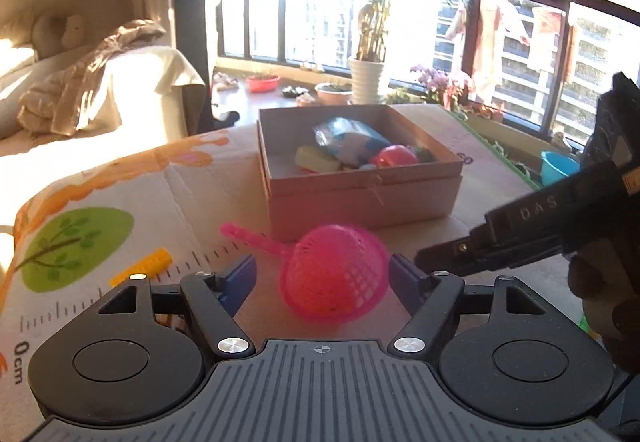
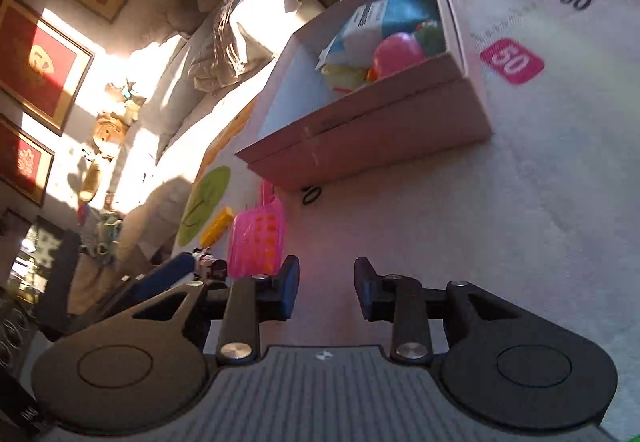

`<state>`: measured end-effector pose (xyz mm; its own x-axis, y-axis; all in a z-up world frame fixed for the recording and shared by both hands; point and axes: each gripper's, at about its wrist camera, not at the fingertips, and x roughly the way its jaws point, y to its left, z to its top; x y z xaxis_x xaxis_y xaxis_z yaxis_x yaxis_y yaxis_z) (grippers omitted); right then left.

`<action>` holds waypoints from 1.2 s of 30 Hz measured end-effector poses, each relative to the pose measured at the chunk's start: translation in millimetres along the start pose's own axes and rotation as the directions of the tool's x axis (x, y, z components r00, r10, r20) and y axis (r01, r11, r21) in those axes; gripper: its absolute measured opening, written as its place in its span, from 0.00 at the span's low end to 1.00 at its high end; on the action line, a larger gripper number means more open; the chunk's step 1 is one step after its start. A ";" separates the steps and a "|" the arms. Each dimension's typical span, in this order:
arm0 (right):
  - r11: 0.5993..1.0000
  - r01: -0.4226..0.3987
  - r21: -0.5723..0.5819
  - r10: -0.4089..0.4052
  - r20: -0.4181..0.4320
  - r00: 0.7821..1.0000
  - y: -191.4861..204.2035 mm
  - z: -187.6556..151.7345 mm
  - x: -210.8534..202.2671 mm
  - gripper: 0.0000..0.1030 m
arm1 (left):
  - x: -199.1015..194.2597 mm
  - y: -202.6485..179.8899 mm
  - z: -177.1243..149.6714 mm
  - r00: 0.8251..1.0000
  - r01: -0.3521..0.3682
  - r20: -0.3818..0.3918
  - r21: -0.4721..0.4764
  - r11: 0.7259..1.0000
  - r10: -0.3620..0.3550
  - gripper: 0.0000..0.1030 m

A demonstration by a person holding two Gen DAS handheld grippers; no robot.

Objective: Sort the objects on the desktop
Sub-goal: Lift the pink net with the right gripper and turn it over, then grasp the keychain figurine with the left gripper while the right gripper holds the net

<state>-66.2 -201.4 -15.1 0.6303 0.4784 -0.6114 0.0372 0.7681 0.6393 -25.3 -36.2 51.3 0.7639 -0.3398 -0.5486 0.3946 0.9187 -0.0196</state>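
Mat: strainer handle toward box

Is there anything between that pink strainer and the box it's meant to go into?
Nothing visible. The strainer lies on the mat just in front of the open box, with only bare mat between them. The yellow piece lies off to the side.

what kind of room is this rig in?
Likely a home living room: sofa with a draped blanket, framed pictures on the wall, potted plants by large windows facing apartment blocks.

Both wrist views close, share box.
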 end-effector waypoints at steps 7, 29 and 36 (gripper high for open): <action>0.959 0.182 -0.220 -0.147 0.164 0.975 16.7 -10.3 -25.6 0.38 | 0.5 15.8 -0.7 0.998 -0.057 -0.027 -0.012 0.998 0.056 0.81; 0.851 0.118 -0.512 -0.098 0.066 0.993 120.5 -4.4 79.8 0.61 | -1.3 82.1 -38.5 0.965 -0.243 -0.132 -0.132 0.961 0.225 0.92; 0.827 0.091 -0.555 -0.065 0.067 0.996 112.1 -23.8 19.0 0.61 | 25.2 85.6 -34.1 0.965 -0.237 -0.147 -0.121 0.964 0.219 0.80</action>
<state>-68.6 -96.1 33.9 0.6774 0.3980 -0.6187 -0.3423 0.9149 0.2138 10.4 40.8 7.3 0.7482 -0.0968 -0.6564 0.1372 0.9905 0.0104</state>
